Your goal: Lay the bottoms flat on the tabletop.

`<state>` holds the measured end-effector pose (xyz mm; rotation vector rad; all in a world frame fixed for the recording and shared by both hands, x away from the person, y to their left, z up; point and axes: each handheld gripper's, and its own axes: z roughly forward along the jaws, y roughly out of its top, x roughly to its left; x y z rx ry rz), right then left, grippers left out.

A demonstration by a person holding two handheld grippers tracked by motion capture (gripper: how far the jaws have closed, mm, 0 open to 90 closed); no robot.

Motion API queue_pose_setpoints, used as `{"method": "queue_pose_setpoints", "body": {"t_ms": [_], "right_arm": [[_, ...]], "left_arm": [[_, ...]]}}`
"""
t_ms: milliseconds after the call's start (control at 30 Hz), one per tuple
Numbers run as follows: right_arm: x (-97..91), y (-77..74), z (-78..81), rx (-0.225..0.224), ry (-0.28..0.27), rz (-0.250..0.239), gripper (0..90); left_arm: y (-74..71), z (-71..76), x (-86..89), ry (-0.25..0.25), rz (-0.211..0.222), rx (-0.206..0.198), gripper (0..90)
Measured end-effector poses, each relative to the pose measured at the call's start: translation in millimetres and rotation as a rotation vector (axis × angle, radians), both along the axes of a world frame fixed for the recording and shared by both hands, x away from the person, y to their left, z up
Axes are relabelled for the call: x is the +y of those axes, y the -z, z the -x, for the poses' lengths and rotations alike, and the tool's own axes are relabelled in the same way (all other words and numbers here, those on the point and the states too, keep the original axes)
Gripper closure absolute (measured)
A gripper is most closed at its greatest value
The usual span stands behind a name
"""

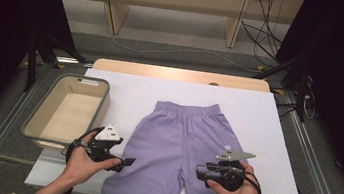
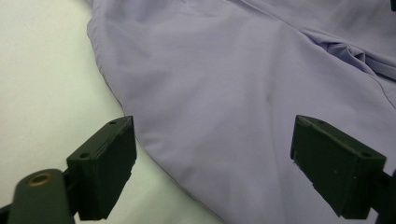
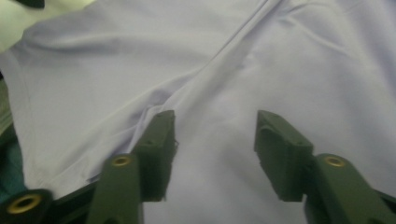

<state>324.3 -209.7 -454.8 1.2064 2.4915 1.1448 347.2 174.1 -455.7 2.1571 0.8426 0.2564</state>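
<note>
A pair of purple shorts (image 1: 179,143) lies flat on the white table cover (image 1: 258,113), waistband away from me, legs toward me. My left gripper (image 1: 125,162) hovers at the outer edge of the shorts' left leg, its jaws wide open. In the left gripper view the shorts (image 2: 243,93) run between the spread jaws of the left gripper (image 2: 212,172), with nothing pinched. My right gripper (image 1: 199,170) is over the right leg near the crotch seam. In the right gripper view the right gripper (image 3: 215,149) stands open above the cloth (image 3: 210,70), not holding it.
A grey-rimmed beige bin (image 1: 105,99), empty, stands at the table's left, close to my left hand. Bare white cover lies to the right of the shorts. Wooden shelving (image 1: 172,1) and loose cables (image 1: 264,33) are on the floor beyond the table.
</note>
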Motion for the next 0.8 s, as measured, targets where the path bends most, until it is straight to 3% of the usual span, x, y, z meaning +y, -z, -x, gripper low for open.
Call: {"method": "queue_pose_setpoints", "body": {"t_ms": [300,800], "right_arm": [[-3.2,4.4,-2.1,-0.069,0.033,-0.074,34.1],[-3.9,0.5,-6.0,-0.141,0.055,-0.115,27.3]], "left_arm": [[2.0,4.1,3.9,0.003,0.028,-0.027,14.6],[5.2,5.3,6.3,-0.002,0.022,-0.037,15.8]]}}
